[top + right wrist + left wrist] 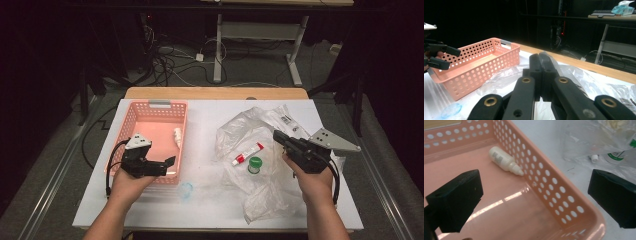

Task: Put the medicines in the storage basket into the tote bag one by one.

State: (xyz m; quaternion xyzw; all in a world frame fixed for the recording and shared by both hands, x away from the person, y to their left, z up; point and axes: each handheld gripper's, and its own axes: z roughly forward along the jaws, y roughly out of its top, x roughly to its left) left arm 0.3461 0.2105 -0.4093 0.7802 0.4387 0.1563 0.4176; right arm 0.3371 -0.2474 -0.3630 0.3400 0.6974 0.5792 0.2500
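A pink perforated basket [150, 117] stands on the left of the white table. A small white dropper bottle [177, 136] lies inside it by the right wall, also seen in the left gripper view as the bottle [504, 160]. My left gripper [169, 165] hovers open over the basket's near right corner. Its jaws straddle the basket wall [554, 192], with nothing held between them. My right gripper [276, 135] is shut and empty over a crumpled clear plastic bag [260, 130]. Its jaws [543, 62] point toward the basket [481, 65].
A red-and-white tube [247, 153] and a green-capped round item [255, 164] lie on the bag. A small clear lid [186, 190] sits on the table near the front edge. Desks and cables stand on the floor beyond the table.
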